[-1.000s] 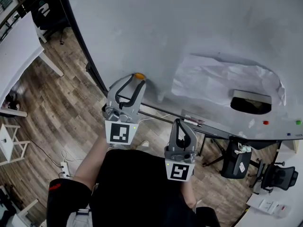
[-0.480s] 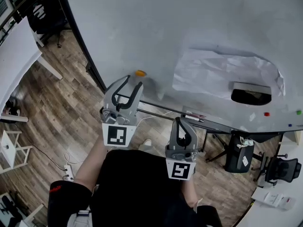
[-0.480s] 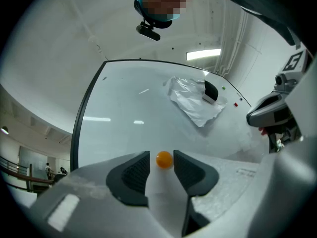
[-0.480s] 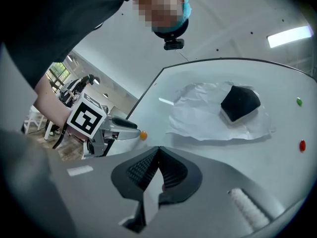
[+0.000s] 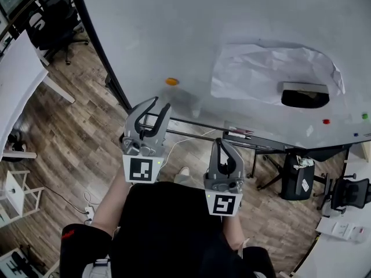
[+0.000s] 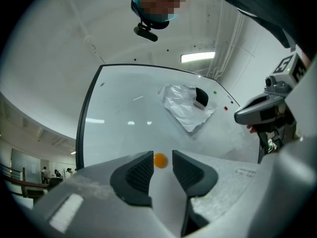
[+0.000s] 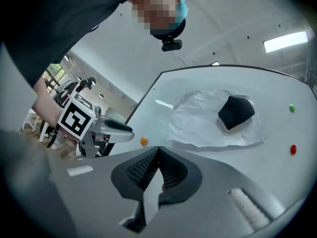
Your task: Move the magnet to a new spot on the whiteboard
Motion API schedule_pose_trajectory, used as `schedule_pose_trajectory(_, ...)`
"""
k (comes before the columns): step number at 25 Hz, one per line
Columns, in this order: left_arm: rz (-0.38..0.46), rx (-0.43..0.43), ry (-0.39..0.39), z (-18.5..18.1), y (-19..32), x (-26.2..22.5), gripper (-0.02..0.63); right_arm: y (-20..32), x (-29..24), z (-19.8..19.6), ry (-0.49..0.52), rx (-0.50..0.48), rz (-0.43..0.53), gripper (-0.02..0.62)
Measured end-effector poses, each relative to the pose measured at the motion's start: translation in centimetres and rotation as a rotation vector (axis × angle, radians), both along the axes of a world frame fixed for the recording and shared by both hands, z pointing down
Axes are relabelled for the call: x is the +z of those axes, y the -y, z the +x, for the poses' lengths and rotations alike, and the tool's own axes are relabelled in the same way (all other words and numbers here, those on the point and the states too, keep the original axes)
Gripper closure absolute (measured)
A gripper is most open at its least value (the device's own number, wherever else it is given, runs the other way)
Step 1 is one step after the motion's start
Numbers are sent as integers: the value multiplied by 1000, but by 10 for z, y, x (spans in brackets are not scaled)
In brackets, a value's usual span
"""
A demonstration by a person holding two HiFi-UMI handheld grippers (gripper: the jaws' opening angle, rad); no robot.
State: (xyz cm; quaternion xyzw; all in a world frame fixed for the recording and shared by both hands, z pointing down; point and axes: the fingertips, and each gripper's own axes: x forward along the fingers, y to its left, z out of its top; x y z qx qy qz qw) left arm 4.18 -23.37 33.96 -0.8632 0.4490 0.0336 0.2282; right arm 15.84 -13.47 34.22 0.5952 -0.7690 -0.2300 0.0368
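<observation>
A small orange magnet (image 5: 171, 81) sticks to the whiteboard (image 5: 232, 22) near its lower left edge. My left gripper (image 5: 160, 105) hangs a short way back from it, off the board. Its jaws are apart and closing, with nothing between the pads. In the left gripper view the magnet (image 6: 160, 160) shows through the gap of that gripper (image 6: 162, 153), further off on the board. My right gripper (image 5: 221, 143) is held lower and closer to my body, shut and empty. The right gripper view shows its pads (image 7: 148, 168) meeting, with the magnet (image 7: 143, 141) beyond.
A crumpled white sheet (image 5: 261, 74) and a black eraser (image 5: 304, 95) sit on the board to the right. A red magnet (image 5: 326, 121) and a green one (image 5: 364, 116) lie further right. Markers (image 5: 237, 132) rest on the ledge. Below are a bin (image 5: 298, 181) and an office chair (image 5: 348, 193).
My left gripper has let go of the orange magnet and drawn back from the board. The magnet stays stuck where it was left. The right gripper has hardly moved.
</observation>
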Motion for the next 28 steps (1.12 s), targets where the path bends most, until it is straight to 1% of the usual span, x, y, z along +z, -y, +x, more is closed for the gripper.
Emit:
schedule_pose_trajectory(2, 6, 16, -1, -1, -7, -1, 479, -5, -2, -3, 4, 3, 8, 594)
schedule_pose_trajectory(4, 13, 42, -7, -2, -14, -2, 502, -9, -5, -6, 2, 6, 18, 594)
schedule_pose_trajectory(6, 15, 66, -12, -2, -21, -3, 504, -14, -8, -11, 0, 8, 26, 594)
schedule_pose_trajectory(12, 11, 116, -27, -4, -38, -3, 585, -25, -15, -19, -5, 22, 37, 593)
schedule_pose_trajectory(15, 11, 143, -27, -5, -45, -3, 603, -31, -19, -24, -8, 26, 42, 594)
schedule_pose_trajectory(23, 12, 213, -28, -5, -62, -6, 604, -39, -29, -39, -6, 20, 45, 593)
schedule_pose_trajectory(28, 17, 242, -18, -7, -71, -7, 604, -40, -34, -49, -2, 17, 54, 592)
